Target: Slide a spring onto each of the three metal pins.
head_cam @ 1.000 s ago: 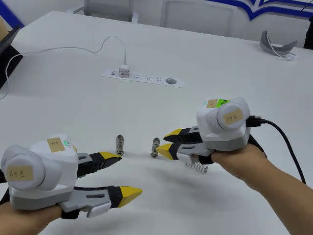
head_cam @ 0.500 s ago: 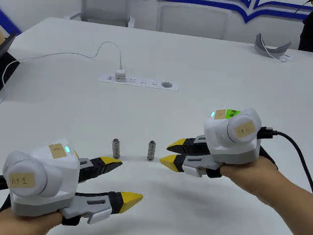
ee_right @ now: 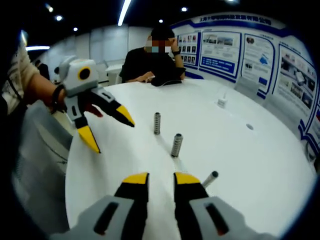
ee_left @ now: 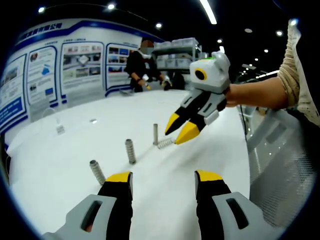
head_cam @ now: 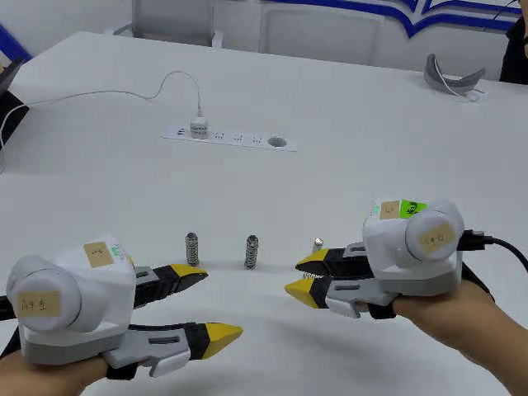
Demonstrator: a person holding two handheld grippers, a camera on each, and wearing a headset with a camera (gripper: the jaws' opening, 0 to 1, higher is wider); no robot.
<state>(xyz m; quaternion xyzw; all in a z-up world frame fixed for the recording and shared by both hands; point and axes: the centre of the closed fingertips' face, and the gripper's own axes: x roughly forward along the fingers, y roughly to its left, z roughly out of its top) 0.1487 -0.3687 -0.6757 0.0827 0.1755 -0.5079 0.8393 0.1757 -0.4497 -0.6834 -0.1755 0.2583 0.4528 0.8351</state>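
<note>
Two pins wearing springs stand upright on the white table: the left one (head_cam: 192, 248) (ee_left: 96, 171) (ee_right: 157, 122) and the middle one (head_cam: 252, 252) (ee_left: 130, 150) (ee_right: 176, 144). A bare metal pin (head_cam: 318, 244) (ee_left: 155, 134) (ee_right: 210, 178) stands to their right, just beyond my right gripper's upper tip. A loose spring (ee_left: 164, 143) lies flat at that pin's foot, under the right gripper. My right gripper (head_cam: 304, 274) (ee_right: 161, 180) has its jaws a little apart, with nothing between them. My left gripper (head_cam: 210, 303) (ee_left: 163, 177) hangs wide open and empty near the front.
A white power strip (head_cam: 227, 136) with a plugged charger (head_cam: 198, 126) and cable lies further back. A grey curved object (head_cam: 452, 78) sits at the far right. A person (ee_right: 160, 60) sits at the table's far side.
My right gripper has drawn back to the right, away from the middle pin, and the bare pin now shows beside its tips. The left gripper has stayed put. The camera shifted.
</note>
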